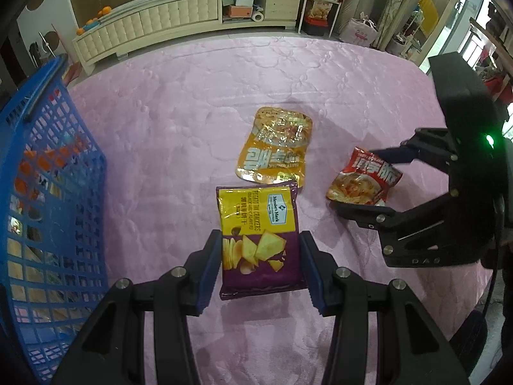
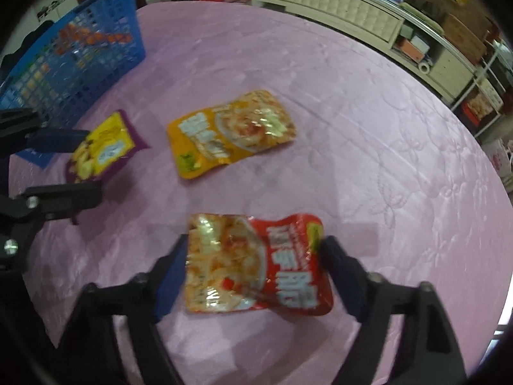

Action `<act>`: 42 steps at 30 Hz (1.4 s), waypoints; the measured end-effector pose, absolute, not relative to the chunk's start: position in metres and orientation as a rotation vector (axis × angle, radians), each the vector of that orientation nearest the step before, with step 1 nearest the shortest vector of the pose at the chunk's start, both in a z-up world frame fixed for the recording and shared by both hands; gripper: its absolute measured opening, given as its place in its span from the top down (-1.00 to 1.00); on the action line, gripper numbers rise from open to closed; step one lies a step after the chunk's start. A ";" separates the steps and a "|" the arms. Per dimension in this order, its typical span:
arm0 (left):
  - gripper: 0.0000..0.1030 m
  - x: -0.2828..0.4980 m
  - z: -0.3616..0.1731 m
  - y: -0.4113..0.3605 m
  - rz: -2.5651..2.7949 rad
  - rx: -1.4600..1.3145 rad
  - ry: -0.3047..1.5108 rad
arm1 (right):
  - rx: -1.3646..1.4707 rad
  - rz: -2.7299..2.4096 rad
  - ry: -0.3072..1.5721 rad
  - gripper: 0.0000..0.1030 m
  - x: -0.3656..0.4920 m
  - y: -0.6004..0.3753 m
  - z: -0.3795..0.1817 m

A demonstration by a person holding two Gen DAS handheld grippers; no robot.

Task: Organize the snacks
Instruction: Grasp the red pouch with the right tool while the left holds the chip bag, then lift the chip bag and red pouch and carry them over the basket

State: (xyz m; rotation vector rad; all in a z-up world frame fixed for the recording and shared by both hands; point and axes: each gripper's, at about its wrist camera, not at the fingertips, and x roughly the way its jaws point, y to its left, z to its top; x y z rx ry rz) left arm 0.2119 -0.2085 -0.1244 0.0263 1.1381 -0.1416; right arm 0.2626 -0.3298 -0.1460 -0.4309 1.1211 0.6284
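Red crinkled foil snack packet (image 2: 256, 264) — between right gripper (image 2: 253, 269) jaws, pads touching both edges, grasped; long axis nine-to-three. Left gripper (image 1: 261, 268) clasps purple-yellow cracker bag (image 1: 259, 240).

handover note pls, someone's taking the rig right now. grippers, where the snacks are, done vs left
Left gripper: closed on the purple-yellow cracker bag, bag on the pink tablecloth.
Right gripper: jaws around the red snack pouch; contact unclear, picture blurred.
Orange pouch: loose on the cloth, beyond the cracker bag, untouched.
Blue basket: at the table's left edge, already holds some packets.
Done: part of the snacks binned. Left: all three of these into the basket.
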 end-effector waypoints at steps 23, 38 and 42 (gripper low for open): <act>0.12 0.206 -0.128 -0.209 -0.163 0.022 1.140 | -0.174 0.556 1.116 0.43 0.229 -0.344 -0.141; 0.12 0.177 -0.092 -0.211 -0.182 0.011 1.085 | -0.160 0.506 1.006 0.81 0.175 -0.342 -0.089; 0.12 0.159 -0.062 -0.208 -0.194 0.000 1.032 | -0.154 0.488 0.959 0.81 0.161 -0.347 -0.058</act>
